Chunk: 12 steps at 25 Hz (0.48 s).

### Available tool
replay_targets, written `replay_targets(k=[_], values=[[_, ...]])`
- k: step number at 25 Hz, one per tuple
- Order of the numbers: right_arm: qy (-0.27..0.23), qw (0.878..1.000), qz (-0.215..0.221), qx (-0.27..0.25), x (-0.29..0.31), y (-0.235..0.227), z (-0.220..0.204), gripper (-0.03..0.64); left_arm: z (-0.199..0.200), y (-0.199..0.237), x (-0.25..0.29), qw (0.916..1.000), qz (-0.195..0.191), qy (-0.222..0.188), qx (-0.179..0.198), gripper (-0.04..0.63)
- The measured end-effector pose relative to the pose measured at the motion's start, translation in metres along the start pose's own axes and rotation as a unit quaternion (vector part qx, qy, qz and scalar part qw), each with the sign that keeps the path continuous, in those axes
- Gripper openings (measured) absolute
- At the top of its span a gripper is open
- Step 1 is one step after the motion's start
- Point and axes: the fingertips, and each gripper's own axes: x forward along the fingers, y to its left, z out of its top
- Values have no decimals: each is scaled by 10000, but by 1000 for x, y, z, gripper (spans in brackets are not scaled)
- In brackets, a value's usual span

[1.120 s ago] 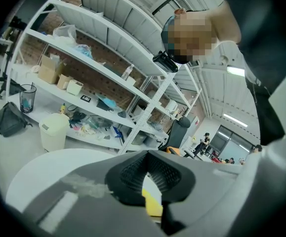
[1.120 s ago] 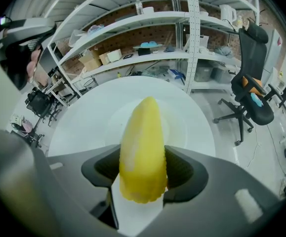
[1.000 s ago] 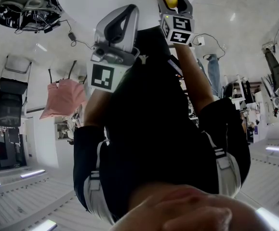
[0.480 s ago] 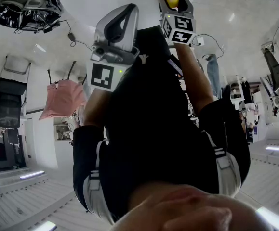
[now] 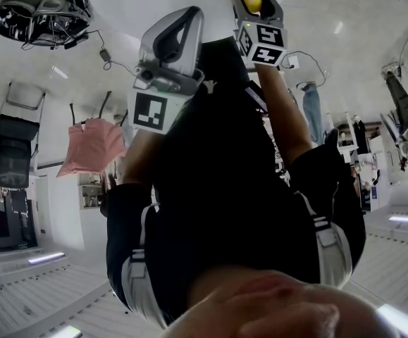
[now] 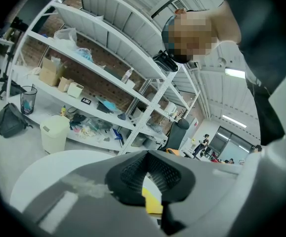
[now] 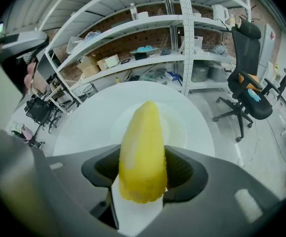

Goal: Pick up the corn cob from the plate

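Worked over a round white table (image 7: 78,132) in a room lined with white shelving (image 7: 133,31). Clamped the right gripper (image 7: 143,167) on the yellow corn cob (image 7: 142,147), with one dark pad pressed to each side of its thick end. Pointed the cob's tapered tip away from the jaws, out over the white plate (image 7: 178,127) lying just beyond them on the table. Could not tell whether that tip touched the plate. Saw a black office chair (image 7: 246,98) on the floor off to that gripper's right, past the table's edge. Held the left gripper (image 6: 147,158) clear of the cob, closed at the tips on nothing. Glimpsed a yellow patch through the wedge-shaped gap behind those tips, too cramped to name. Faced more shelves (image 6: 93,68) and a pale bin (image 6: 53,132) well beyond the left gripper, across the floor.
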Motion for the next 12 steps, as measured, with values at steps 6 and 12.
replay_targets(k=[6, 12], values=[[-82, 10000, -23, 16, -6, 0, 1, 262, 0, -5, -5, 10000, -38, -32, 32, 5], [-162, 9999, -28, 43, -11, 1, 0, 262, 1, -9, -15, 9999, -45, -74, 68, 5]])
